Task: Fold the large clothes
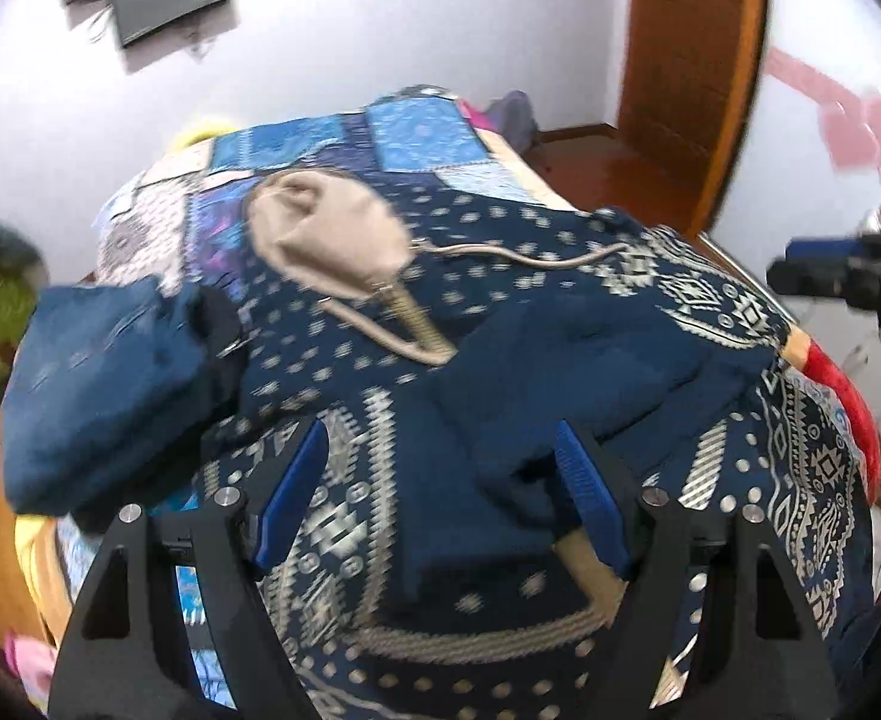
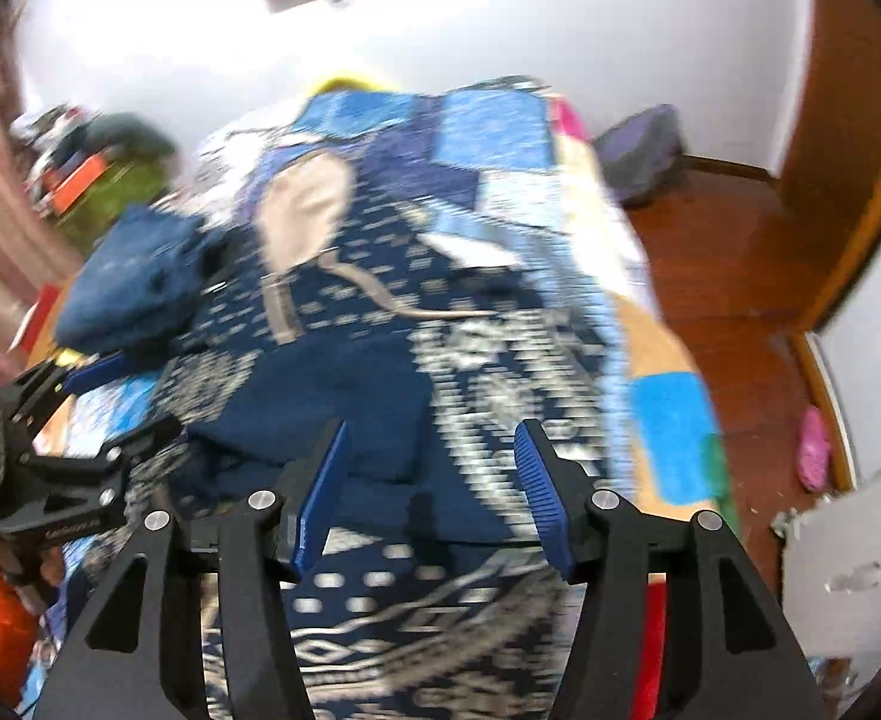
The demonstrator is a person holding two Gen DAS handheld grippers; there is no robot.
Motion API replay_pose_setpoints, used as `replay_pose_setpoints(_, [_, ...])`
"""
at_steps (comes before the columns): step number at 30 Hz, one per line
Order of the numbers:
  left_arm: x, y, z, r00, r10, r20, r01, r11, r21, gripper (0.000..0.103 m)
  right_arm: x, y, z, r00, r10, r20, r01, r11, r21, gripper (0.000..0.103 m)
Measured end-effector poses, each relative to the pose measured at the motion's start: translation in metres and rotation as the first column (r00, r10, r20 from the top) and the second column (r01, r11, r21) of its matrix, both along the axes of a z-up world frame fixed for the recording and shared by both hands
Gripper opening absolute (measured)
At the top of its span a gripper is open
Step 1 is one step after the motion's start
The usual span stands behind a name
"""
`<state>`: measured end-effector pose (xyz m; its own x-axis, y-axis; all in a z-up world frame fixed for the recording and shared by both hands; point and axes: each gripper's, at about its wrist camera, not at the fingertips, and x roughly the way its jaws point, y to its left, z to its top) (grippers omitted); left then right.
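Both tongs (image 1: 440,498) (image 2: 431,498) gape empty above the patterned hoodie (image 1: 500,330)

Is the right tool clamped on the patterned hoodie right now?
No, the right tool is open above the hoodie, blue pads apart.

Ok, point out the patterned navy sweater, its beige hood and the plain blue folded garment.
patterned navy sweater (image 1: 344,354), left wrist view, dotted chest area.
beige hood (image 1: 326,240), left wrist view, middle of the lining.
plain blue folded garment (image 2: 134,282), right wrist view, top face.

Both the left gripper (image 1: 440,480) and right gripper (image 2: 431,480) tilt downward, fingers apparently apart, gripping nothing.
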<state>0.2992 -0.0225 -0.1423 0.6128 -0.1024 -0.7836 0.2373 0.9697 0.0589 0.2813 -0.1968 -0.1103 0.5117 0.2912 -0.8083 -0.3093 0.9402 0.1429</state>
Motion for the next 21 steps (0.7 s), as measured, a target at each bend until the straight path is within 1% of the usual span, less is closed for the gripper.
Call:
replay_pose_setpoints(1, [0.003, -0.005, -0.002, 1.0, -0.009, -0.008, 0.009, 1.0, 0.004, 0.077, 0.003, -0.009, -0.003, 0.999, -0.035, -0.002, 0.035, 0.999, -0.002, 0.053])
replay_pose_setpoints(4, [0.013, -0.02, -0.016, 0.998, -0.041, -0.042, 0.043, 0.998, 0.047, 0.077, 0.012, -0.025, -0.015, 0.996, -0.078, -0.035, 0.079, 0.997, 0.014, 0.053])
replay_pose_setpoints(8, [0.02, -0.031, -0.036, 0.992, -0.074, -0.103, 0.083, 0.993, 0.083, 0.077, 0.019, -0.035, -0.035, 0.991, -0.104, -0.078, 0.106, 0.994, 0.01, 0.053])
replay_pose_setpoints(10, [0.022, -0.035, -0.043, 0.991, -0.08, -0.111, 0.091, 0.991, 0.099, 0.077, 0.024, -0.034, -0.051, 0.988, -0.115, -0.103, 0.115, 0.993, -0.01, 0.053])
replay_pose_setpoints(13, [0.026, -0.044, -0.042, 0.989, -0.099, -0.109, 0.111, 0.988, 0.112, 0.077, 0.024, -0.037, -0.067, 0.983, -0.118, -0.137, 0.115, 0.993, -0.027, 0.053])
replay_pose_setpoints(15, [0.031, -0.05, -0.041, 0.986, -0.12, -0.119, 0.132, 0.986, 0.105, 0.077, 0.025, -0.036, -0.078, 0.98, -0.121, -0.157, 0.117, 0.993, -0.034, 0.053])
replay_pose_setpoints(21, [0.039, -0.075, -0.041, 0.974, -0.182, -0.135, 0.198, 0.973, 0.116, 0.077, 0.017, -0.043, -0.081, 0.979, -0.127, -0.158, 0.127, 0.992, -0.008, 0.059])
